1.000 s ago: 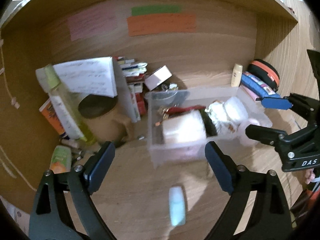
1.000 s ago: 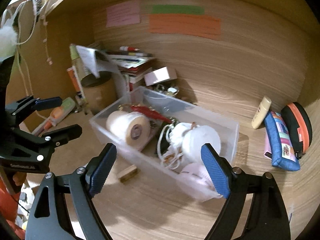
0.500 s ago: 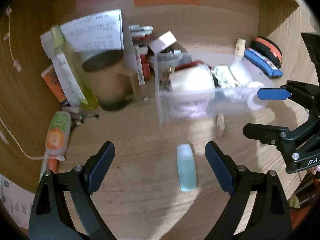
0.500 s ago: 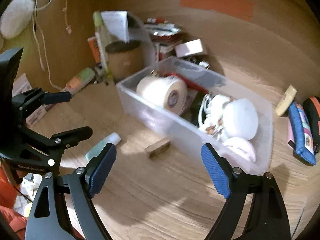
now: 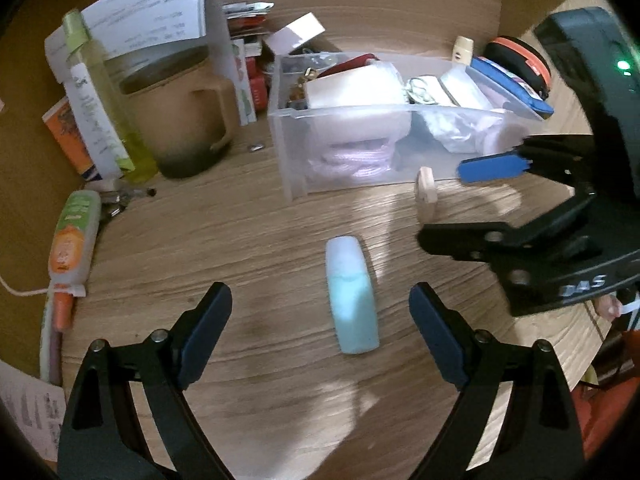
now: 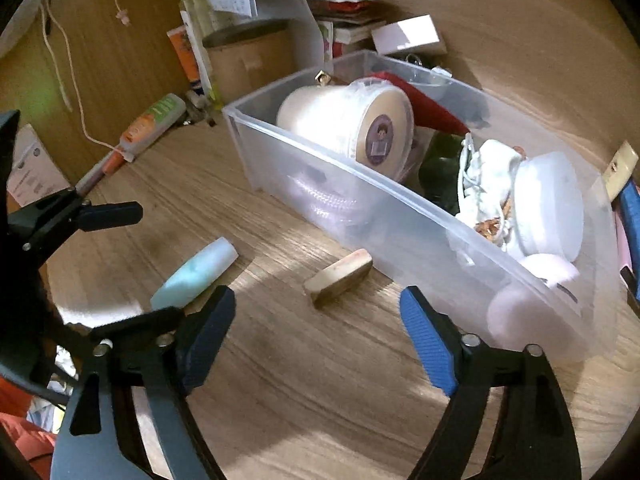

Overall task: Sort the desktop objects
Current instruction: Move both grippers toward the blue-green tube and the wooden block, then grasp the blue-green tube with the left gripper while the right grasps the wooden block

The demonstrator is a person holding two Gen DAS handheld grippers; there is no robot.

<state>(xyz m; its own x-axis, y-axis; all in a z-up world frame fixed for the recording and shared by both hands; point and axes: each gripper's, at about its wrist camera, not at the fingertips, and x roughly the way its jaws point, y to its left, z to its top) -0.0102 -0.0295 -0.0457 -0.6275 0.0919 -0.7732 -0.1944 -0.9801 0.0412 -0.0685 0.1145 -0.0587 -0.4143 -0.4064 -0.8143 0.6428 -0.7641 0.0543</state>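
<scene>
Both grippers have dropped toward the desk since a second ago. The left gripper (image 5: 320, 322), closing but empty, straddles the pale blue tube (image 5: 352, 300); the right gripper (image 6: 316, 316), also closing, empty, faces the wooden block (image 6: 338, 276) at twelve o'clock. Neither item is yet in the clear bin (image 6: 400, 216).

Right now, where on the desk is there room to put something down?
The bare wood in front of the clear bin, around the light blue bottle and the small wooden block, is free. The back is crowded: tan mug, yellow-green bottle, books. The left edge holds an orange-and-green tube.
</scene>
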